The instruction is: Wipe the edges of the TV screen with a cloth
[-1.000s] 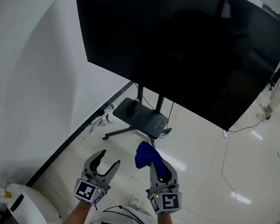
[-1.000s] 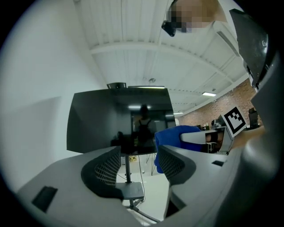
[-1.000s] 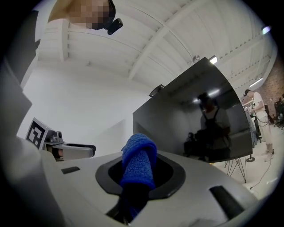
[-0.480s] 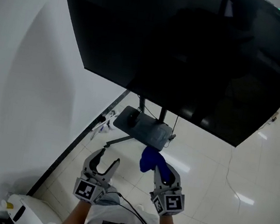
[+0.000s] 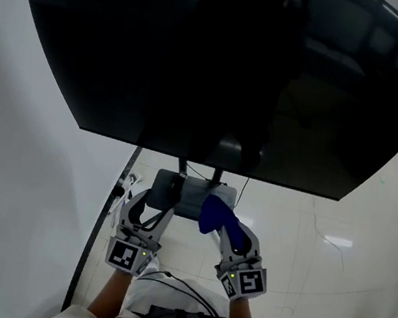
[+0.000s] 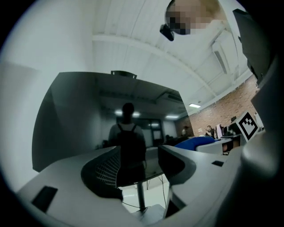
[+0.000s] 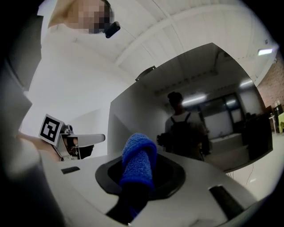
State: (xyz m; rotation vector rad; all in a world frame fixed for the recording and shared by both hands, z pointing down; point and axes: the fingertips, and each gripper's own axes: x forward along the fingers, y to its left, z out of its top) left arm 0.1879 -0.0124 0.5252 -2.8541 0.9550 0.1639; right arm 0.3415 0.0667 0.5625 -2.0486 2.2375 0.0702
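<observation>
A large black TV screen on a wheeled stand fills the upper head view; it also looms dark ahead in the left gripper view and the right gripper view. My right gripper is shut on a blue cloth, held just below the screen's bottom edge near the middle. The folded cloth sticks up between the jaws. My left gripper stands open and empty beside it, also a little below the bottom edge.
The TV stand's grey base and post sit on the white tiled floor right behind the grippers. A white wall with a dark skirting runs along the left. Cables lie on the floor near the base.
The TV has come much closer and now fills the view; both grippers have moved up toward its bottom edge, the cloth still held in the right one.
</observation>
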